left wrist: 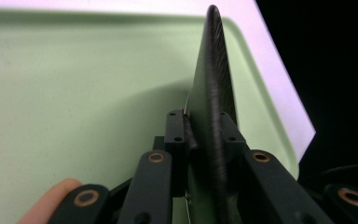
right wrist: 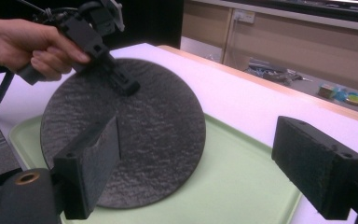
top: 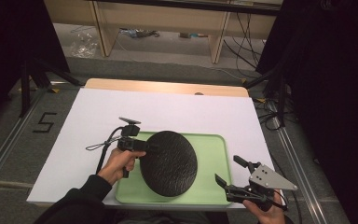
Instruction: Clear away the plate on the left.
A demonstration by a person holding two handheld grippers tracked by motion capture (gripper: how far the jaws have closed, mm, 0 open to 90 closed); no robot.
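Observation:
A round black textured plate [top: 168,162] is held tilted above a pale green tray [top: 214,154]. My left gripper [top: 144,145] is shut on the plate's left rim. In the left gripper view the plate [left wrist: 213,93] stands edge-on between the jaws, with the tray [left wrist: 74,93] behind it. The right gripper view shows the plate [right wrist: 135,135] leaning over the tray [right wrist: 233,182], gripped at the top by the left gripper [right wrist: 121,81]. My right gripper [top: 227,171] hovers open at the tray's front right corner, its pads [right wrist: 319,165] wide apart and touching nothing.
The tray lies on a white sheet [top: 102,112] covering the table. Cables [top: 270,116] and a black stand leg [top: 25,88] sit on the floor beside the table. Wooden furniture [top: 168,23] stands beyond the far edge.

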